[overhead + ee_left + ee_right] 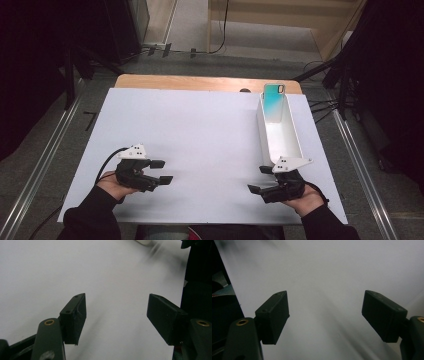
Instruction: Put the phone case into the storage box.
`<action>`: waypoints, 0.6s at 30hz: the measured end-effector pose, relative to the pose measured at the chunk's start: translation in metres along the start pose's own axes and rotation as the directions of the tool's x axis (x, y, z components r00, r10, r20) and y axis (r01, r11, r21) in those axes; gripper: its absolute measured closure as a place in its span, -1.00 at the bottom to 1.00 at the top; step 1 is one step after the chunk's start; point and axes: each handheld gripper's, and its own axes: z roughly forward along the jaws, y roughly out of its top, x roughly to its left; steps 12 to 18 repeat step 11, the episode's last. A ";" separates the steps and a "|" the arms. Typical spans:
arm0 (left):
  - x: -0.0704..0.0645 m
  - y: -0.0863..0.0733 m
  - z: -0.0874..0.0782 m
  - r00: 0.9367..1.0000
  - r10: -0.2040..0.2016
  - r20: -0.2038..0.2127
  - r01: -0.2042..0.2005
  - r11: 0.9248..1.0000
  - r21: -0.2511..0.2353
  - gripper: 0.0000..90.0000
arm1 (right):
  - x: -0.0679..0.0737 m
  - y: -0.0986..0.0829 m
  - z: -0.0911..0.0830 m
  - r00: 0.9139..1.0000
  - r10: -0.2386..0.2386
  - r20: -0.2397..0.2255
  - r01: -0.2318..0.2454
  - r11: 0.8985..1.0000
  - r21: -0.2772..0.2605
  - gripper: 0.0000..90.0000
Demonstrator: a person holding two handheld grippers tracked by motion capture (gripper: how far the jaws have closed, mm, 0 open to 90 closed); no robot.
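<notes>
both grippers are sitting low in the frame right now, one on each side of the white table (200, 130). the left gripper (165, 171) is resting at the lower left, jaws spread wide with nothing between them, and the left gripper view is confirming it: two black pads standing well apart over bare white surface. the right gripper (259, 179) is waiting at the lower right, also gaping and carrying nothing, and its own view is showing the same blank white stretch between the pads (273, 316). the thing that looks to be in play is the phone (274, 100), the one with the teal back, and it is standing tilted at the far end of the long white tray (296, 135), up in the right of the frame, leaning against the tray's far wall with its lower part down inside. the tray's near end is lying just beside the right gripper, almost under its grey plate, while the phone itself is sitting well apart from both tools. so, judging by how things are lying, no hold is being made on anything yet; the reaching, the gripping and whatever shifting of the phone is intended all seem to be ahead, with the right gripper looking the better placed to go for it.
</notes>
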 end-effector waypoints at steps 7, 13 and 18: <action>0.000 0.000 0.000 1.000 0.001 0.005 -0.001 1.000 0.003 -0.30 | 0.000 0.000 0.000 1.000 0.000 0.002 0.000 1.000 -0.003 -0.54; 0.000 0.000 0.000 1.000 0.001 0.004 -0.001 1.000 0.003 -0.30 | 0.000 0.000 0.000 1.000 0.001 0.005 -0.001 1.000 -0.004 -0.54; 0.000 0.000 0.000 1.000 0.001 0.004 -0.001 1.000 0.003 -0.30 | 0.000 0.000 0.000 1.000 0.001 0.005 -0.001 1.000 -0.004 -0.54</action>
